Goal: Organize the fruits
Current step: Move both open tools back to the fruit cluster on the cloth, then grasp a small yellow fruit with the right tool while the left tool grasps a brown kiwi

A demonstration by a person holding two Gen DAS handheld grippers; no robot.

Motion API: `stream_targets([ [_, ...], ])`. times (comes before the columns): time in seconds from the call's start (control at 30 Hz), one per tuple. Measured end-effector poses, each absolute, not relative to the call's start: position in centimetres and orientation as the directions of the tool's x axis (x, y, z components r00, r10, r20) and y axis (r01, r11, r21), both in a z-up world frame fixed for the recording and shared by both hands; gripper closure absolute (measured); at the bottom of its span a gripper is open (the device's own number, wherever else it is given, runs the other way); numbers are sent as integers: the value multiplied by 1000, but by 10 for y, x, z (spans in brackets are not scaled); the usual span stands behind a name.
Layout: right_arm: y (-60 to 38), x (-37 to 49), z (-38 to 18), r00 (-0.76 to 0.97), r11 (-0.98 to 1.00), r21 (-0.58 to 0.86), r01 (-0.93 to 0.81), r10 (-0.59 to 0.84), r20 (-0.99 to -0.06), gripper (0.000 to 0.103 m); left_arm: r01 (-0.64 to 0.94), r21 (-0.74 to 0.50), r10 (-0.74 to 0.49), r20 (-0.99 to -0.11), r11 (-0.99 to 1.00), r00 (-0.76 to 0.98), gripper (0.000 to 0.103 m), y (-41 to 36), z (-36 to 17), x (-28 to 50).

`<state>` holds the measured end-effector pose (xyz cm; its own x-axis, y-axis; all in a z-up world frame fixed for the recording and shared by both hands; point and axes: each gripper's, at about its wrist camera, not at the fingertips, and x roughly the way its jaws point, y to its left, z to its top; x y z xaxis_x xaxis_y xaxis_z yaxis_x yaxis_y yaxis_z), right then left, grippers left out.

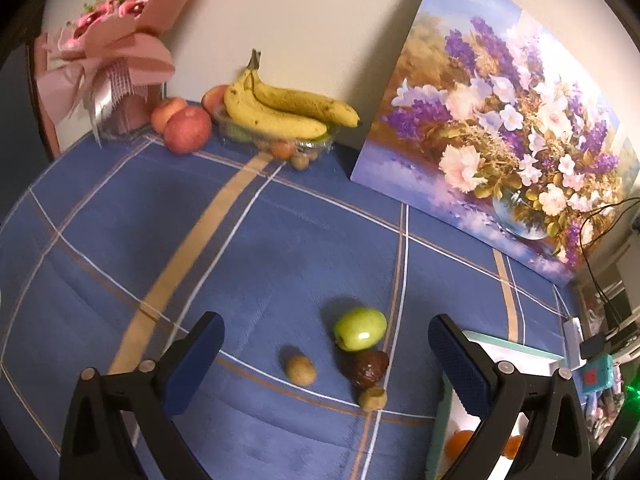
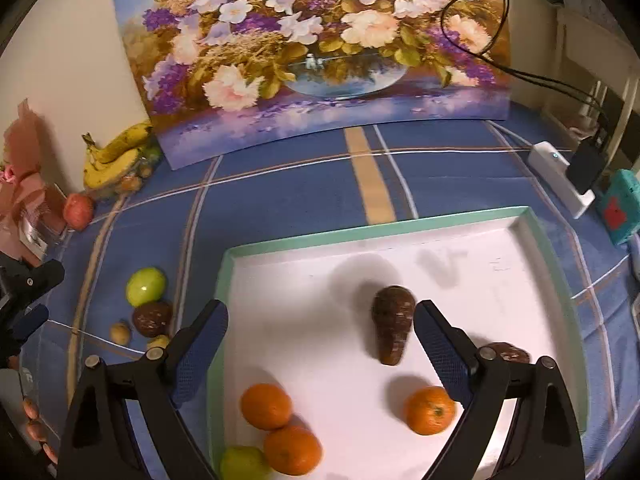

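A blue plaid tablecloth (image 1: 256, 248) was observed across both views, with a floral painting (image 2: 320, 40) propped along the upper part of the right wrist frame. A shallow tray (image 2: 280, 245) with a white floor and teal rim was recorded in the lower centre of that frame. Within it were noted a dark brown, pear-shaped avocado (image 2: 393, 329) at centre, three glossy oranges, of which one (image 2: 430, 410) lay at lower right and two (image 2: 266, 406) touching at lower left, and a pale green fruit (image 2: 240, 462) at the bottom edge.

A bunch of yellow, brown-flecked bananas (image 1: 288, 110) was seen in the upper centre of the left wrist frame, with red apples (image 1: 187, 129) just to its left.

On the cloth, at lower centre of the left wrist frame, a shiny green apple (image 1: 360, 328) was found touching a wrinkled dark brown fruit (image 1: 366, 368), with two small tan fruits (image 1: 301, 370) near.

The left gripper (image 1: 326, 354) was held with jaws wide apart, empty, above this cluster. The right gripper (image 2: 322, 332) was likewise spread apart over the tray, grasping nothing.
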<state>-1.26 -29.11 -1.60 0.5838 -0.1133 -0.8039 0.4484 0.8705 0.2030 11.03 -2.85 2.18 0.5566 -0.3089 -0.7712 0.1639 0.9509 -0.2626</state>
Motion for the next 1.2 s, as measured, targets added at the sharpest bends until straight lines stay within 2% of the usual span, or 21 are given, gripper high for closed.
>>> stream_targets([
  [0.13, -282, -7, -11, 606, 886, 214, 412, -91, -790, 9, 158, -284, -324, -784, 946, 530, 0, -23, 20, 116],
  [0.33, -266, 5, 3, 650, 907, 215, 363, -81, -756, 9, 154, -365, -389, -751, 918, 534, 0, -8, 23, 122],
  [0.57, -241, 23, 15, 676, 927, 220, 303, -47, -735, 10, 108, -412, -411, -777, 905, 477, 2, 4, 10, 133],
  [0.63, -231, 31, 14, 667, 934, 218, 284, -29, -745, 15, 99, -388, -389, -804, 916, 449, 8, 4, 3, 135],
  [0.7, -221, 38, 8, 649, 943, 208, 258, -10, -761, 31, 83, -361, -362, -836, 929, 413, 14, 3, -8, 137],
  [0.83, -202, 48, -8, 597, 960, 198, 196, 44, -801, 38, 38, -366, -354, -863, 930, 361, 18, 7, -27, 141],
  [0.9, -192, 52, -17, 565, 970, 181, 165, 57, -823, 46, 36, -362, -351, -870, 932, 346, 20, 7, -33, 142],
  [1.0, -182, 56, -33, 522, 973, 190, 133, 94, -847, 50, 39, -365, -358, -878, 930, 318, 21, 6, -41, 143],
  [1.1, -177, 58, -48, 480, 972, 200, 125, 118, -870, 56, 47, -355, -354, -891, 934, 286, 29, 1, -50, 143],
  [1.2, -174, 59, -55, 462, 971, 206, 120, 129, -878, 59, 43, -352, -351, -900, 935, 260, 30, -1, -58, 144],
])
